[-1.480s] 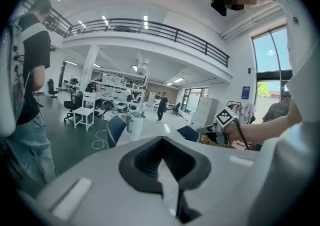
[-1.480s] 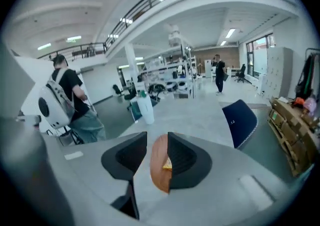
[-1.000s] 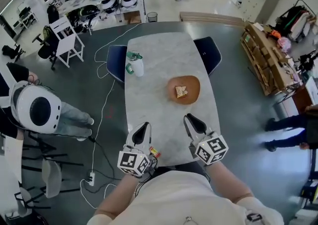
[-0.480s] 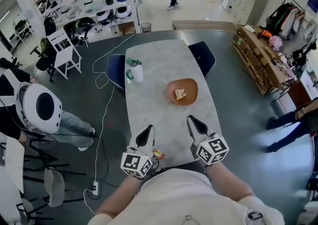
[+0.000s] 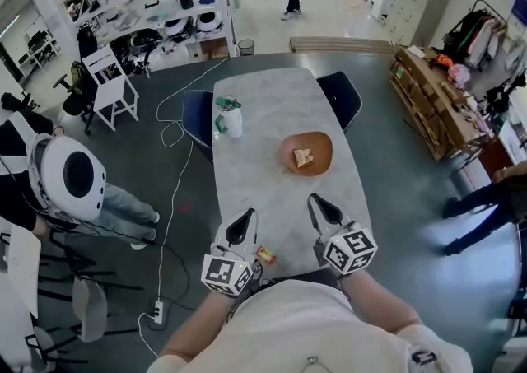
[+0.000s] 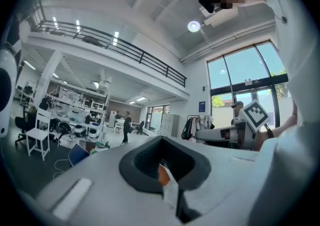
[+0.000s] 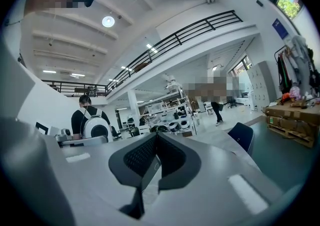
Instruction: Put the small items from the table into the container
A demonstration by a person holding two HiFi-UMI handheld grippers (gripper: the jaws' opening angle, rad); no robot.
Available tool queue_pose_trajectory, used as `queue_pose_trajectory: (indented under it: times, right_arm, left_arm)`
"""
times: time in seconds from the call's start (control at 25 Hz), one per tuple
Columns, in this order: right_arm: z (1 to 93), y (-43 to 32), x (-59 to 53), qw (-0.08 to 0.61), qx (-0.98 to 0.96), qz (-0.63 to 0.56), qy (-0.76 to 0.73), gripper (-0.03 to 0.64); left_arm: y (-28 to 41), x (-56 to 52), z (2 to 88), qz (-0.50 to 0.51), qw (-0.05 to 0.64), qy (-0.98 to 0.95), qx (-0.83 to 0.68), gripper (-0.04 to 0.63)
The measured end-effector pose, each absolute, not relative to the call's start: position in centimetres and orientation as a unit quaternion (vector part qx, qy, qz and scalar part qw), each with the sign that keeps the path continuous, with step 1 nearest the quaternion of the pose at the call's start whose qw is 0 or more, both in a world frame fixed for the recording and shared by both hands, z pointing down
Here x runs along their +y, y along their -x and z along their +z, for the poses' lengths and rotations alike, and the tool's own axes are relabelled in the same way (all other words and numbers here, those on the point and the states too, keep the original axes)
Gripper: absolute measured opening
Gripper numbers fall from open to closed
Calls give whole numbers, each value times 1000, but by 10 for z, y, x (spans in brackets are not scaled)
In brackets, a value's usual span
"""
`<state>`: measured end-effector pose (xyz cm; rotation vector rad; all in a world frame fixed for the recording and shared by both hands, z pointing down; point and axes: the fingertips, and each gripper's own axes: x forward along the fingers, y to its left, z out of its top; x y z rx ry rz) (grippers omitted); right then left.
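A round wooden bowl (image 5: pixel 287 146) sits mid-table on the marble table (image 5: pixel 263 190) with a pale small item (image 5: pixel 303 158) inside it. A small red and yellow packet (image 5: pixel 264 255) lies at the table's near edge, just right of my left gripper (image 5: pixel 240 223). That gripper (image 6: pixel 167 180) is shut to a thin slit. An orange and white patch shows in the slit; I cannot tell if it is held or lies beyond. My right gripper (image 5: pixel 319 205) hovers over the near right of the table, short of the bowl. In its own view it (image 7: pixel 152 166) is shut with nothing seen between the jaws.
A white bottle with a green top (image 5: pixel 230 119) stands at the table's far left edge. Blue chairs (image 5: pixel 196 113) (image 5: pixel 341 91) flank the far end. A person with a white backpack (image 5: pixel 72 179) sits at the left, and a white cable (image 5: pixel 169 198) runs along the floor.
Both grippers have edged a little forward over the table's near end. The packet by the left gripper and the bowl have stayed in place.
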<state>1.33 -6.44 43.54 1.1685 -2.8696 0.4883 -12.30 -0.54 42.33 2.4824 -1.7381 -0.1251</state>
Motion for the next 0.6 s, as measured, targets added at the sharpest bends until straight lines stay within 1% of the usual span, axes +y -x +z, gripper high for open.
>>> queue_pose_trajectory:
  times: [0.08, 0.24, 0.6]
  right_arm:
    - [437, -12, -63, 4, -915, 157, -371, 29]
    - [438, -10, -61, 6, -916, 158, -369, 29]
    - [448, -2, -55, 23, -920, 159, -358, 31]
  left_arm:
    - [124, -3, 422, -45, 45, -817, -573, 0]
    - [133, -2, 419, -86, 72, -809, -577, 3]
    - [150, 0, 430, -84, 82, -792, -599, 3]
